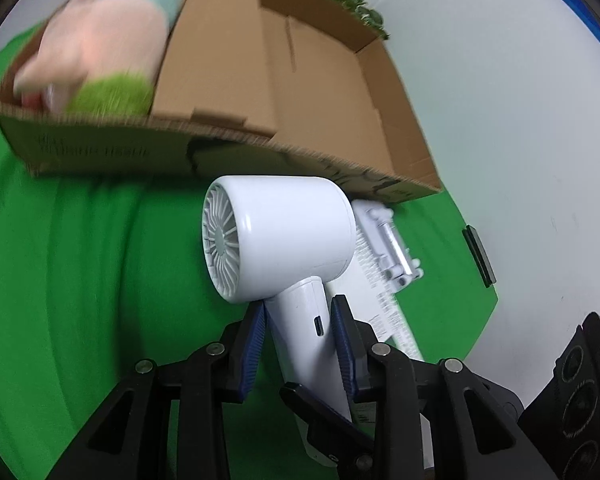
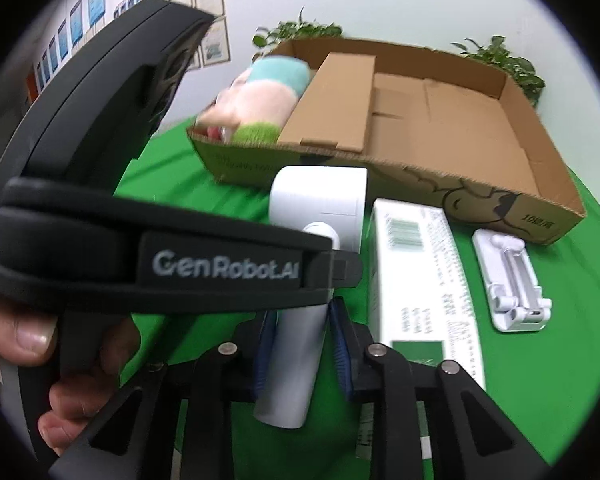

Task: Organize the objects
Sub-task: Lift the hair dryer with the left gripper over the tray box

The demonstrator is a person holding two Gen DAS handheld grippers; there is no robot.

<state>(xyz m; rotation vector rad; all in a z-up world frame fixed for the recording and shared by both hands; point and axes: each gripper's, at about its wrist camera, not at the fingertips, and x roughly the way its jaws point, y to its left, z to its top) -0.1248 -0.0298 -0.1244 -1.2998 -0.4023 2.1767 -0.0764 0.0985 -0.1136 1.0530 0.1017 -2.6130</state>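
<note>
Both grippers hold the white hair dryer [image 1: 284,236] by its handle at once; in the left wrist view the left gripper [image 1: 300,344] has its blue-padded fingers [image 1: 256,340] narrowed onto the handle just below the round body, and in the right wrist view the right gripper [image 2: 302,344] has its fingers [image 2: 340,348] closed on the same handle lower down, near its free end; the dryer sits at the centre of both frames, over the green surface [image 1: 80,280], just in front of the near wall of the cardboard tray [image 2: 548,216].

The tray fills the upper part of each frame; a plush toy [image 2: 256,100] already lies at its left end, the rest of its floor is bare; a white box [image 2: 416,272] and a small white plastic holder [image 2: 508,280] lie on the surface to the right of the dryer, outside the tray.

The step in hand appears to be the pick-up of the dryer, with the grasp made and the transfer not yet done; the next move probably calls for lifting it above the tray's near wall, carrying it toward the upper part of the frame over the bare floor, and keeping both grips in step so the handle does not twist between them.
</note>
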